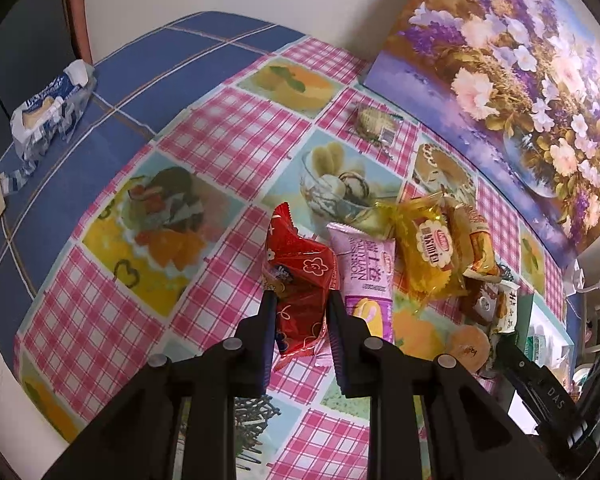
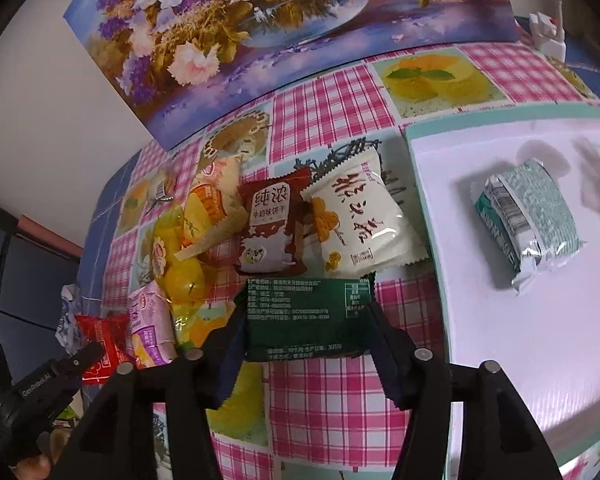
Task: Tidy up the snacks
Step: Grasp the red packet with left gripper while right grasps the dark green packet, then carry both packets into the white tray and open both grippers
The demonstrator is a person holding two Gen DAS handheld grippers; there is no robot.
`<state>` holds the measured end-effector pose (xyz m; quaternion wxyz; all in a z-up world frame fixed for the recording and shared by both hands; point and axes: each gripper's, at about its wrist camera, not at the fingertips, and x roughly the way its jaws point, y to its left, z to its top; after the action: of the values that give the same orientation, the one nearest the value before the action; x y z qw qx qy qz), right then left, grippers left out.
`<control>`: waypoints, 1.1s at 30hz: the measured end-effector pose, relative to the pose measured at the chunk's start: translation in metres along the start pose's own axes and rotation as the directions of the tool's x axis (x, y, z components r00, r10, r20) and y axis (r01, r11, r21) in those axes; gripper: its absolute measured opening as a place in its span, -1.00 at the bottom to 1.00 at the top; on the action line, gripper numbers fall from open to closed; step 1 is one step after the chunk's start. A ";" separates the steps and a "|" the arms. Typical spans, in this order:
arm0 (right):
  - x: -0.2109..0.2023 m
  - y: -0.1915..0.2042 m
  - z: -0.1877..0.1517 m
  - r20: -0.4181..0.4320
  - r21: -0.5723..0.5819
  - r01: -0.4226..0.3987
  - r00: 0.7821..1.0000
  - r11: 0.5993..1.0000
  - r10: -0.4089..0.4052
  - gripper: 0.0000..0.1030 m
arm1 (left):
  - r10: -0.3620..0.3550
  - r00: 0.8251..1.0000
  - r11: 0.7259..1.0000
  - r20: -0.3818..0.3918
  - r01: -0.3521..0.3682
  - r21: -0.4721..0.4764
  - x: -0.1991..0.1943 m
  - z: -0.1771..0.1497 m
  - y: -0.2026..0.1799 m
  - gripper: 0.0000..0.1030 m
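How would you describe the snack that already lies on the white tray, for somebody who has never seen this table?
Find the white tray with the teal rim at the right of the pink checked tablecloth. On it lies a pale green packet, apart from the snack pile. Only it has a mint speckled wrapper with a barcode.

The brown snack packet [image 2: 274, 227] carries the large white characters 纯浓 with a smaller line, 牛奶味饼干, beneath them. Just right of the brown snack packet, the white packet [image 2: 366, 222] bears dark brush-style calligraphy too cursive to read. Below the brown snack packet, the dark green packet [image 2: 308, 318] shows lines of small white print and a code whose characters are too small to make out. Left of the brown snack packet, the pink packet [image 1: 366, 276] reads "YUAN" in Latin letters along its length. The black gripper body [image 1: 556, 396] at the right edge of the left wrist view is stamped "DAS".
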<state>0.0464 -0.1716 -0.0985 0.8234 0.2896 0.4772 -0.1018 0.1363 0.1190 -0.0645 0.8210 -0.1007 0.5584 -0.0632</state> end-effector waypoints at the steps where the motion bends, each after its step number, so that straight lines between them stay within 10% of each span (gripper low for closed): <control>1: 0.001 0.000 0.000 -0.001 -0.004 0.003 1.000 1.000 -0.003 0.27 | 0.002 1.000 1.000 -0.004 -0.002 -0.002 0.001 0.000 0.001 -0.51; 33: -0.002 -0.003 0.004 0.005 0.027 -0.001 1.000 1.000 0.000 0.22 | -0.023 1.000 1.000 0.008 0.023 0.011 -0.007 -0.002 -0.009 -0.50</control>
<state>0.0466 -0.1765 -0.0970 0.8208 0.3003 0.4736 -0.1087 0.1325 0.1116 -0.0570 0.8231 -0.1027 0.5534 -0.0753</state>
